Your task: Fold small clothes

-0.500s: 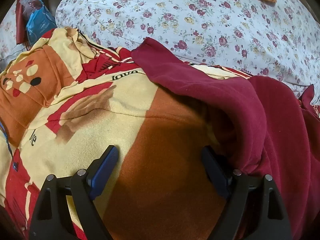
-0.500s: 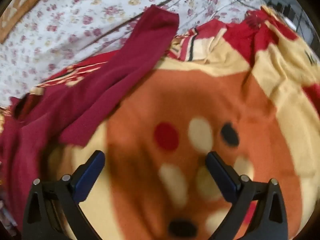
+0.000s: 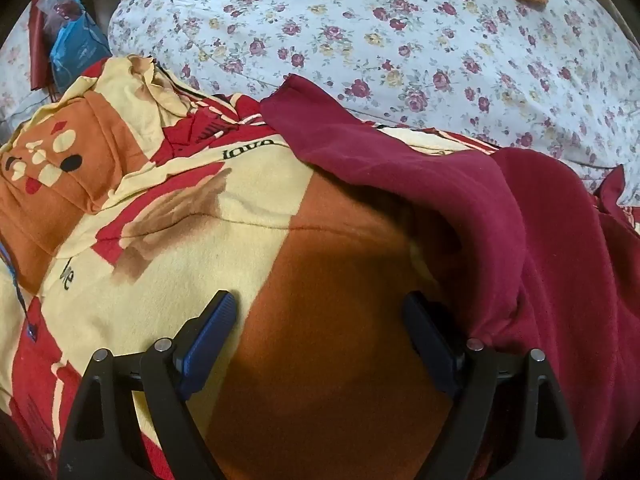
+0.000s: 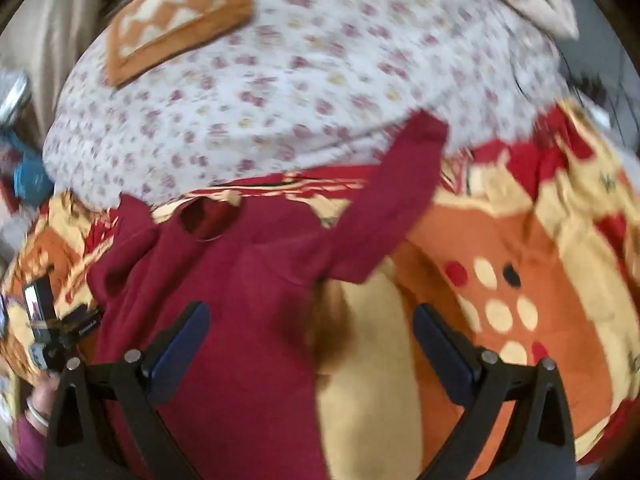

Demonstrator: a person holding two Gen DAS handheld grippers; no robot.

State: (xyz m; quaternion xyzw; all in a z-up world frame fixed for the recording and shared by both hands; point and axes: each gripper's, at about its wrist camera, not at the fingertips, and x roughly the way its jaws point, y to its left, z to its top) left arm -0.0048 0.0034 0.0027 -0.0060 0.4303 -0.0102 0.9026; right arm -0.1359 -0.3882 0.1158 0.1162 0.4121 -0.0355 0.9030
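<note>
Blanket [image 3: 248,184] print reads "love" beside the maroon garment [image 3: 440,176].

maroon garment [image 4: 248,280] spread flat, one sleeve outstretched

One dark red top [image 3: 460,200] seen, one cartoon blanket [image 3: 240,208] seen, one flowery bedsheet [image 3: 400,40] seen, one orange cushion [image 4: 180,12] seen, two grippers counted, left gripper [image 3: 320,332], right gripper [image 4: 312,340].

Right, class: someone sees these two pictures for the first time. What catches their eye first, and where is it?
The dark red garment grabs attention first, spread in the middle of the right wrist view with one sleeve stretched up and right. Under it lies a loud orange, yellow and red cartoon blanket, and behind both a pale floral bedcover fills the top of each view.
</note>
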